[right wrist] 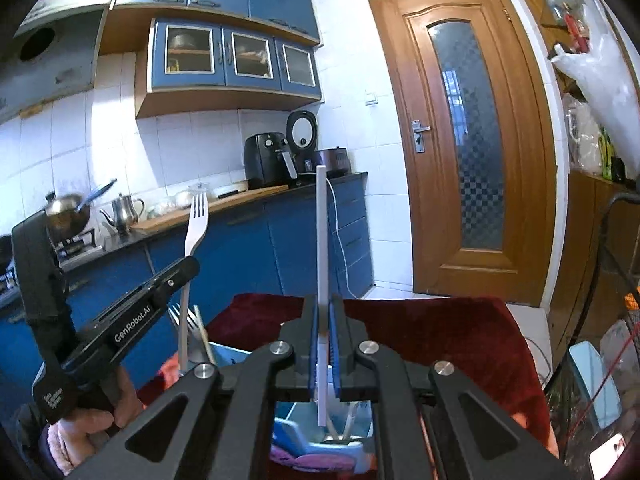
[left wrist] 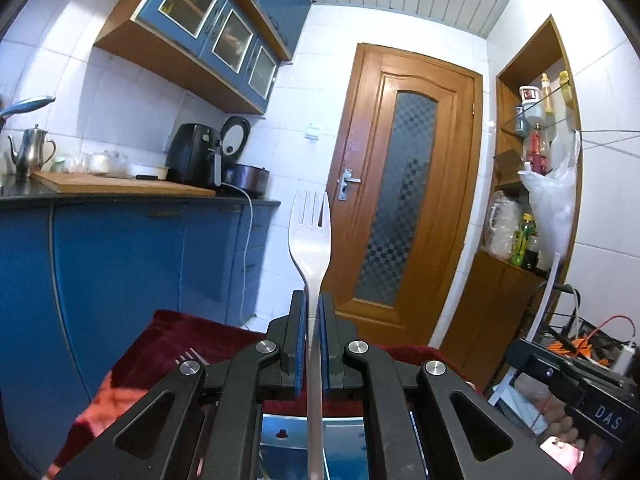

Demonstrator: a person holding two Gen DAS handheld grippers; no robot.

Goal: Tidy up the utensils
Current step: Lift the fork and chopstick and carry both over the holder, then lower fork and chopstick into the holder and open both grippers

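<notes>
My left gripper (left wrist: 313, 302) is shut on the neck of a silver fork (left wrist: 311, 236), which stands upright with its tines up. The right wrist view shows the same fork (right wrist: 197, 220) at the left, rising out of the left gripper (right wrist: 187, 265), with a hand below on the grip. My right gripper (right wrist: 323, 306) is shut on a thin white utensil (right wrist: 322, 232). It stands upright and edge-on, so I cannot tell its kind. A grey holder (right wrist: 195, 346) with forks and a chopstick stands below the left gripper. A blue tray (right wrist: 294, 424) with white utensils lies under my right gripper.
A dark red cloth (right wrist: 440, 332) covers the table under both grippers. The blue kitchen counter (left wrist: 120, 196) with a kettle, a cutting board and appliances runs along the left wall. A wooden door (left wrist: 404, 200) is straight ahead. Shelves with bottles and a white bag (left wrist: 552, 200) stand at the right.
</notes>
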